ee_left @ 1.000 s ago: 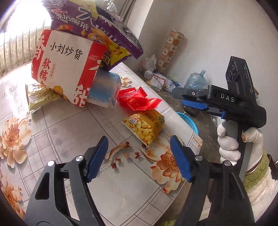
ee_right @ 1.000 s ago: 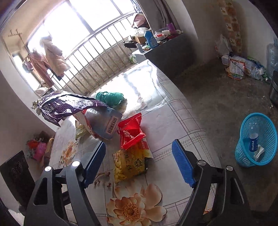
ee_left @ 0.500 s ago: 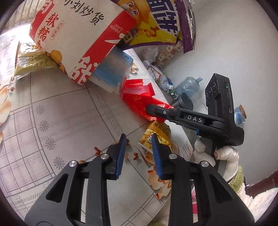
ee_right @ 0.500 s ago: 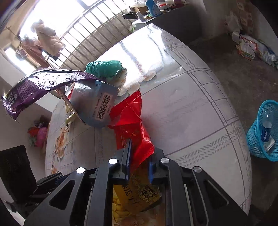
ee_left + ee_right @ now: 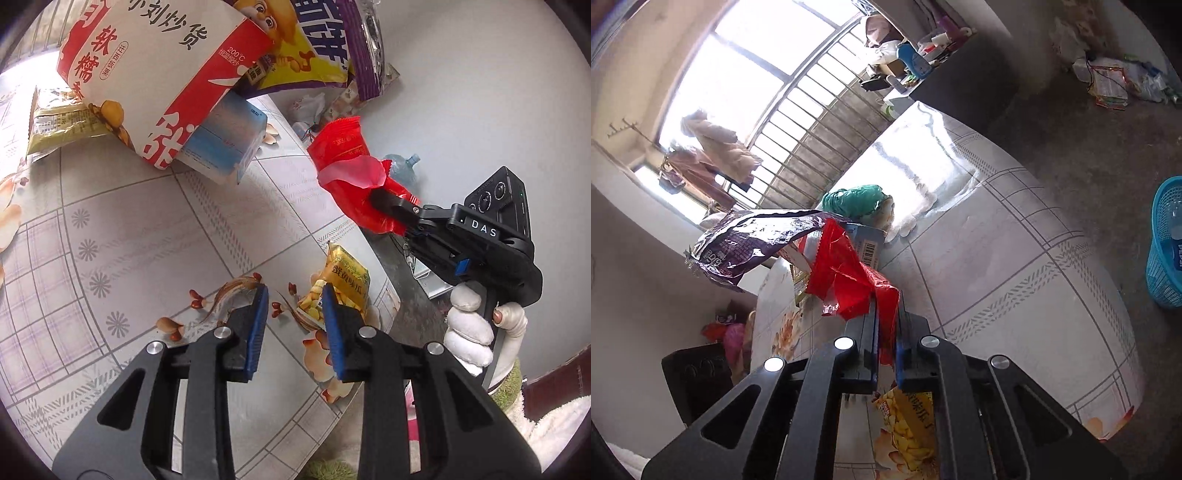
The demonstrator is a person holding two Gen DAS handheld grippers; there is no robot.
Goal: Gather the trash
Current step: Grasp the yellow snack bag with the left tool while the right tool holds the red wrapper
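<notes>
A crumpled red wrapper (image 5: pixel 347 177) (image 5: pixel 846 273) hangs clear of the floral table (image 5: pixel 110 221), pinched in my right gripper (image 5: pixel 886 306), which is shut on its lower end. The left wrist view shows that right gripper (image 5: pixel 376 195) at the right, held by a white-gloved hand (image 5: pixel 469 332). My left gripper (image 5: pixel 293 295) hovers low over the table with its jaws a narrow gap apart and nothing between them. A yellow snack packet (image 5: pixel 347 280) (image 5: pixel 908 424) lies just behind its right finger, near the table's edge.
A red-and-white bag (image 5: pixel 155 74), a purple bag (image 5: pixel 321 37) (image 5: pixel 753 243), a blue-white carton (image 5: pixel 225 144) and a yellow-green packet (image 5: pixel 59 118) are heaped farther back. A green bag (image 5: pixel 857 201) lies beyond. A blue basket (image 5: pixel 1167 243) stands on the floor at the right.
The right gripper closed on the red wrapper and lifted it off the table. The left jaws narrowed from wide apart and moved close to the yellow packet.
</notes>
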